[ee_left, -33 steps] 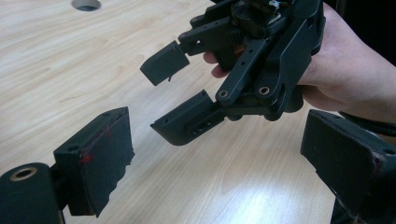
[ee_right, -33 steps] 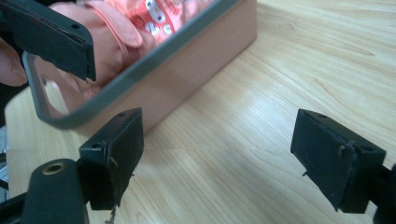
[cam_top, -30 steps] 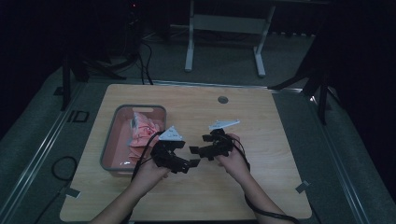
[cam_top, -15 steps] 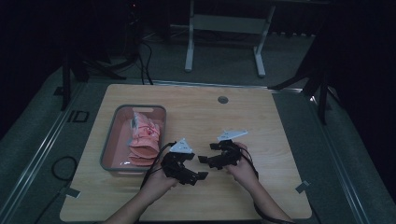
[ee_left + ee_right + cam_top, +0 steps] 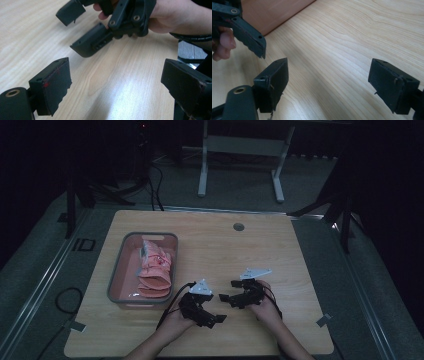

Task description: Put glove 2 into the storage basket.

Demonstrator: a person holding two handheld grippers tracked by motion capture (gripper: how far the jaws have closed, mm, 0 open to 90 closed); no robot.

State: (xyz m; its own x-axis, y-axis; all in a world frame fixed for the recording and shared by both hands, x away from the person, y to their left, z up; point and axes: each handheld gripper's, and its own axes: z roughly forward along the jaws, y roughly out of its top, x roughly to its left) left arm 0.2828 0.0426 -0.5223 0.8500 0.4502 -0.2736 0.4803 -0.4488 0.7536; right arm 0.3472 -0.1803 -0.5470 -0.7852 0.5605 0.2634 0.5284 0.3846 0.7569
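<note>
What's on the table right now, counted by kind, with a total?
Grey bin: 1
Pink cloth bundle in the bin: 1
Handheld claws: 2, the left claw and the right claw, both open and empty
Total: 4

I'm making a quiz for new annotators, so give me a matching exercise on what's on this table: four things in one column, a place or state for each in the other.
Things:
1. left gripper
2. right gripper
3. grey bin
4. pink cloth

Places or states:
A. lies inside the bin
B. stands on the table's left half
C. jaws open, empty, beside the bin's near right corner
D. jaws open, empty, right of the other gripper

Pairs: 1-C, 2-D, 3-B, 4-A
</note>
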